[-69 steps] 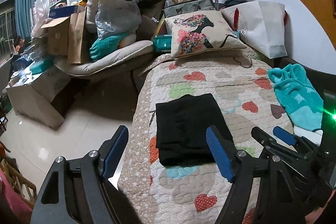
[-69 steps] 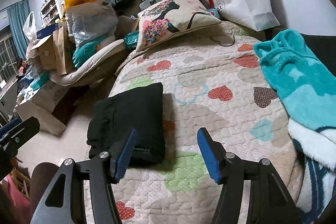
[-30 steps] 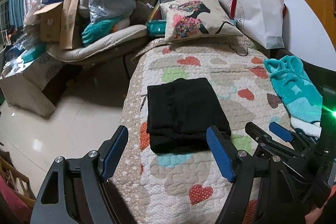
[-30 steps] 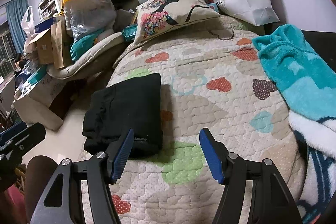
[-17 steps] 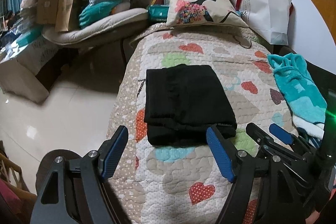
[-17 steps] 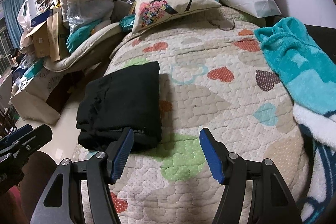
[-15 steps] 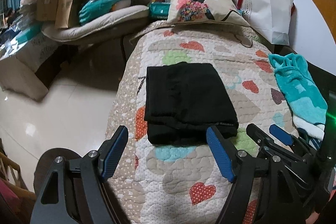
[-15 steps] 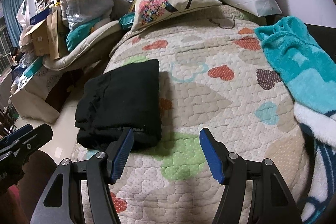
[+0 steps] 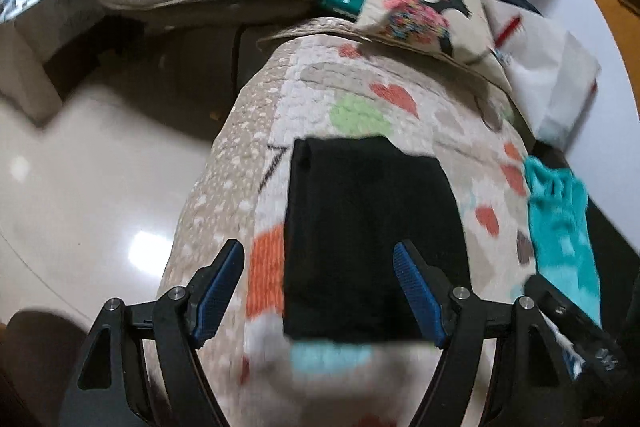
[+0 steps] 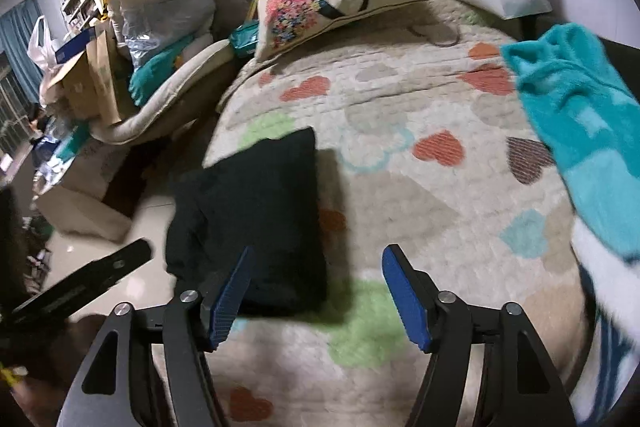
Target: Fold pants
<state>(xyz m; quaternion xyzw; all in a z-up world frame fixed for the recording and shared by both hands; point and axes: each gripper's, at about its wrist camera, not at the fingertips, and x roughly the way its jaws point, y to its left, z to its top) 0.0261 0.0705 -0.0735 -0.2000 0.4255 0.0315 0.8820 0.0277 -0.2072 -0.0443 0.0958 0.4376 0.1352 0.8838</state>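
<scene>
Folded black pants (image 9: 368, 227) lie on a heart-patterned bed quilt (image 10: 420, 195) — left gripper (image 9: 320, 291) gapes empty above them, right gripper (image 10: 316, 291) empty, jaws opening.

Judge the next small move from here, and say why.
Probably lift both grippers clear and stop. The black pants already lie as a compact folded rectangle on the heart quilt. The left gripper is open above them, the right gripper is opening beside them, and neither holds cloth.

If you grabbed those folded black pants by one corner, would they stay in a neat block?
Probably not. The black pants are soft stacked layers, so they would likely droop and unfold. They look light, and a push may drag them across the bumpy quilt rather than slide cleanly.
</scene>
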